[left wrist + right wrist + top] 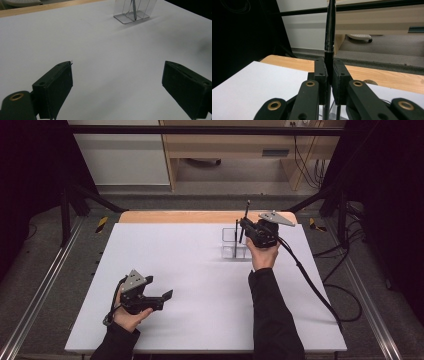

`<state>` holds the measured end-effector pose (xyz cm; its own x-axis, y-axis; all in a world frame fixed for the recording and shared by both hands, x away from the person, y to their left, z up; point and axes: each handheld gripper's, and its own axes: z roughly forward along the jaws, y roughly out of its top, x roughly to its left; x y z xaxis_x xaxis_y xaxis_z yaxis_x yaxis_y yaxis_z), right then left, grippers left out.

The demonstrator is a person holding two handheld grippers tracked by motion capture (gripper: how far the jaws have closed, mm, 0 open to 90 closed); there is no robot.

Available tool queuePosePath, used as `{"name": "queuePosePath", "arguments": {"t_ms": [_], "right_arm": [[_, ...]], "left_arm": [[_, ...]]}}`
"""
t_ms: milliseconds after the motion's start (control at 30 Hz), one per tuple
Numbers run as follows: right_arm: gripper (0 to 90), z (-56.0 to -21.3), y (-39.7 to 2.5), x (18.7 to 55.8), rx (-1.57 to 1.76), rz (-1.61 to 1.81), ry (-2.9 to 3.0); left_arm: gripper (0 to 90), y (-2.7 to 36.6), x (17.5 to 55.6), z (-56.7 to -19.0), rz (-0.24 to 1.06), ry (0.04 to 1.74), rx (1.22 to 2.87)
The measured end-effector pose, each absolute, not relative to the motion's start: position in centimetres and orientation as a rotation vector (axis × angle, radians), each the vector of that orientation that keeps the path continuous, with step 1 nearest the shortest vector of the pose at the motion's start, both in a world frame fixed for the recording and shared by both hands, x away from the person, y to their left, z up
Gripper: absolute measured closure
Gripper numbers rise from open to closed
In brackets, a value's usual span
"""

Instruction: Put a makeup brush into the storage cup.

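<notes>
My right gripper (244,226) squeezes a black pen (329,37) upright, just above the clear holder (235,245), so it can drop in. My left gripper (167,296) waits wide apart, far from the holder.

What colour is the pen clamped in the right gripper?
Black; the pen shows best in the right gripper view, clamped upright in the right gripper.

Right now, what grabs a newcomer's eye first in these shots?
The right claw, raised at the far right of the white table, shut on a black pen that stands upright over a clear holder. One more pen already stands in that holder. The left claw rests open near the table's front left, holding nothing.
</notes>
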<state>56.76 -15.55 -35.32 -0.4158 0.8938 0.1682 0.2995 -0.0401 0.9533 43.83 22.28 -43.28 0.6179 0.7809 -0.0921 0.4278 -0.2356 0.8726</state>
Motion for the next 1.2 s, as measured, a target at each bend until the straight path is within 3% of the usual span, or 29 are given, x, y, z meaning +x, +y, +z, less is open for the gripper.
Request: {"name": "queuePosePath", "arguments": {"t_ms": [1200], "right_arm": [[84.1, -36.9, -15.0, 59.9, 1.32, 1.407, 1.669]], "left_arm": [[8.8, 22.4, 43.9, -43.2, 0.458, 0.971, 1.87]]}}
